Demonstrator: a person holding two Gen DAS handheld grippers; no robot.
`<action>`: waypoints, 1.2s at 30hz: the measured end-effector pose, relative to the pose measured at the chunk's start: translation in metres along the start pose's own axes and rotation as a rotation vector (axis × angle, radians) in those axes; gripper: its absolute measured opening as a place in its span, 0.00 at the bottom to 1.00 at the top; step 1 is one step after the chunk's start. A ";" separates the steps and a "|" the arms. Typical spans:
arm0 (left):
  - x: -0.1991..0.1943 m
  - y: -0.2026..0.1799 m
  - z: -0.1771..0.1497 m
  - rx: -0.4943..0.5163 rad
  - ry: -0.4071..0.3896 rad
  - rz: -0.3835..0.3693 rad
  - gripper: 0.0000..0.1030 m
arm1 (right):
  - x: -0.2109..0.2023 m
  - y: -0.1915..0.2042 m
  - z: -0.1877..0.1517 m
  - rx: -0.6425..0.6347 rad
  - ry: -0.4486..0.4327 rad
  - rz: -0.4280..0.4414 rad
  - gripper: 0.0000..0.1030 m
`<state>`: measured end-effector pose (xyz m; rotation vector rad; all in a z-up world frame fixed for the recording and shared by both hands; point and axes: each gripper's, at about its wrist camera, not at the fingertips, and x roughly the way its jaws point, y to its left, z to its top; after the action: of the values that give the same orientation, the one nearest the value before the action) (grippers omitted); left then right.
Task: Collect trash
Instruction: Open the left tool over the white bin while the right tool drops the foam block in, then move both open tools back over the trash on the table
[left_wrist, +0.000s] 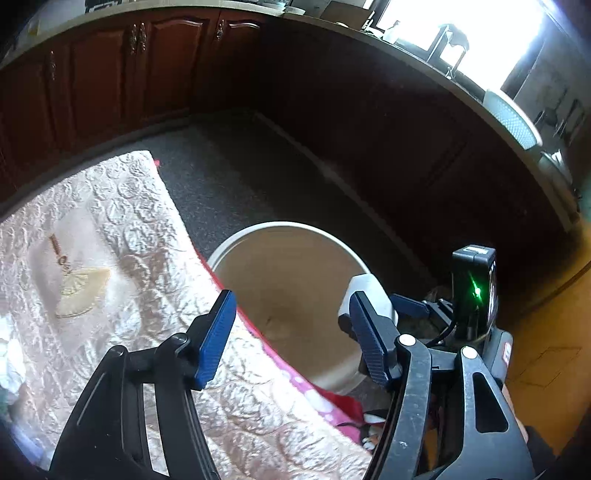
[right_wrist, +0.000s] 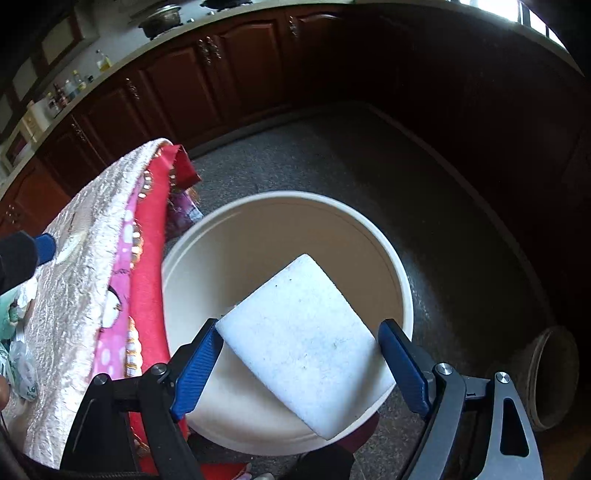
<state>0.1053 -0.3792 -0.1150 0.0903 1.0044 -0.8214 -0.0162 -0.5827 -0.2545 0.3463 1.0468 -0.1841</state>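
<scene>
A white foam block sits between the blue fingers of my right gripper, held over the mouth of a white bucket on the floor. The bucket looks empty inside. In the left wrist view the block's end shows above the bucket's right rim, with the right gripper's blue finger beside it. My left gripper is open and empty, above the table edge and the bucket's left side.
A table with a shiny quilted cloth and red and pink layers stands left of the bucket. Dark wood cabinets run along the back and right. A clay pot sits on the floor at right. Crumpled wrappers lie on the table.
</scene>
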 end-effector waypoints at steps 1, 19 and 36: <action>-0.001 -0.001 0.000 0.004 -0.001 0.007 0.61 | 0.000 -0.001 -0.001 0.005 0.001 0.004 0.81; -0.035 -0.002 -0.013 0.031 -0.065 0.060 0.61 | -0.011 0.014 -0.006 0.053 -0.013 0.058 0.89; -0.114 0.025 -0.038 0.004 -0.175 0.183 0.61 | -0.098 0.076 0.004 -0.048 -0.204 0.048 0.89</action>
<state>0.0635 -0.2803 -0.0552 0.1100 0.8172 -0.6518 -0.0375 -0.5148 -0.1530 0.3022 0.8393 -0.1473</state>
